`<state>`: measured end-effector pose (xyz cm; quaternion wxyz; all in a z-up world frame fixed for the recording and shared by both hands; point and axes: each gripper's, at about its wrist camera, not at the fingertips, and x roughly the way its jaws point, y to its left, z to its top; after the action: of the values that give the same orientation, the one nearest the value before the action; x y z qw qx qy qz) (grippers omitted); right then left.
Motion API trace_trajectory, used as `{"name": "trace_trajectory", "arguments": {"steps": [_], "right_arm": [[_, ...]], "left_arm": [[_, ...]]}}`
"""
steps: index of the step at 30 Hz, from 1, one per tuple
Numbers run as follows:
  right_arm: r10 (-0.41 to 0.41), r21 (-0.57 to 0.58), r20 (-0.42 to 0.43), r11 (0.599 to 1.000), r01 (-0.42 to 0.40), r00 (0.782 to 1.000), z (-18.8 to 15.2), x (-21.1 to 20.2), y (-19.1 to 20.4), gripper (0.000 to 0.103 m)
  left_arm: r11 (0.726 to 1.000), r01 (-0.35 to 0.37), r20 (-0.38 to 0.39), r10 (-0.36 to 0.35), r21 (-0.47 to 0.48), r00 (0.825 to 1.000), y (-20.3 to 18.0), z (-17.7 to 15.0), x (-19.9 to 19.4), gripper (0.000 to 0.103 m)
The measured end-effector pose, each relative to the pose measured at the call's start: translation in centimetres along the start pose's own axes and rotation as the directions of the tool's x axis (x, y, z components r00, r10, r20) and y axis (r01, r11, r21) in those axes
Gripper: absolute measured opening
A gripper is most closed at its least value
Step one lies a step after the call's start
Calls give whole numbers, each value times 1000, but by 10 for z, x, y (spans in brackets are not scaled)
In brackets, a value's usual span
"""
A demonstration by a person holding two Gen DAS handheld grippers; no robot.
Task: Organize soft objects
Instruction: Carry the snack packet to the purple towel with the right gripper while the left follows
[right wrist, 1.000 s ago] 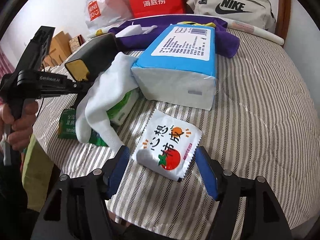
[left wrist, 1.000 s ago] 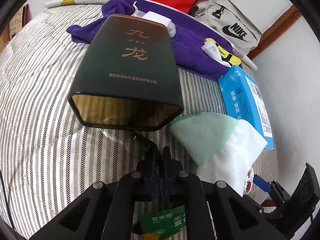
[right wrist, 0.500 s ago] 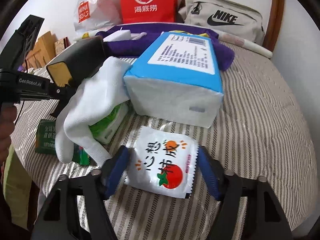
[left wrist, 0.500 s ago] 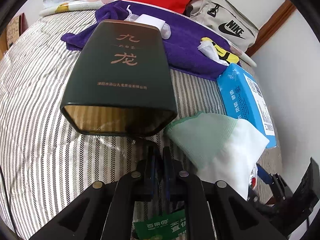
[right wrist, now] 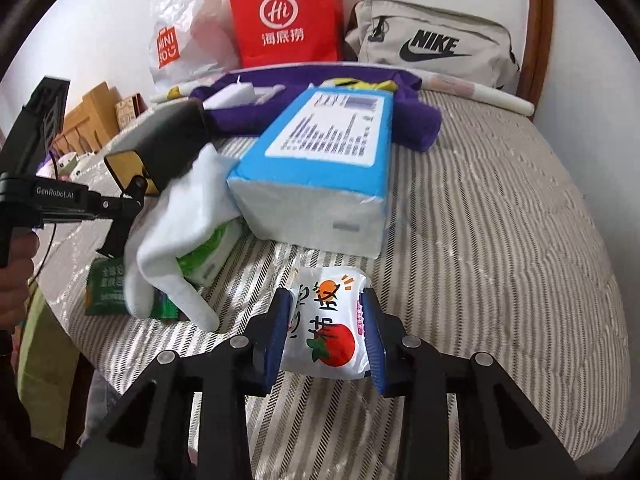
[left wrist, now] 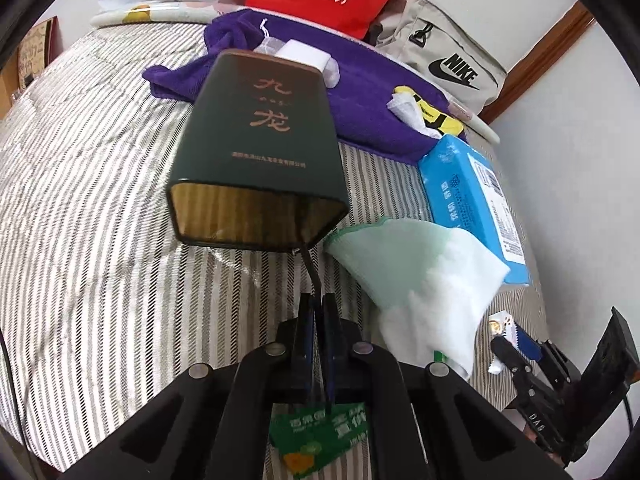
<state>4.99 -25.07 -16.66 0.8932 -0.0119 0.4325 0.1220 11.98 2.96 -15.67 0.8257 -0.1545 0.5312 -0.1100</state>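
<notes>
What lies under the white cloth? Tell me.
Under the white cloth a green-and-white packet pokes out, with a dark green packet beside it. Anything further beneath is covered.

Black tongs [right wrist: 326, 328] with blue pads [right wrist: 276, 336] and silver screws [right wrist: 239, 341]; left tongs [right wrist: 138, 188] marked "GenRobot.AI".

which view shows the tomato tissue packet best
The right wrist view: the tomato tissue packet sits front and centre, its printed face clear, squeezed between the right gripper pads. The left wrist view shows only a white corner of it at the right gripper's tips.
</notes>
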Motion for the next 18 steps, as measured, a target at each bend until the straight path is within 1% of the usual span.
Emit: {"name": "trace_trajectory", "arguments": {"steps": [10,15,18], "right_arm": [[20,-6,66,1000,-19,998,13,-34,2,36],[32,-17,93,999,-31,995,27,-47,6,36],[33,-33,105,999,-29,994,35,-52,9,36]], "left_arm": [[999,-1,65,3,-34,998,8,1,-37,5],[1000,8,94,-6,-20,996,4,4,-52,5],[1000,-14,91,15,-17,996,6,7,-53,5]]}}
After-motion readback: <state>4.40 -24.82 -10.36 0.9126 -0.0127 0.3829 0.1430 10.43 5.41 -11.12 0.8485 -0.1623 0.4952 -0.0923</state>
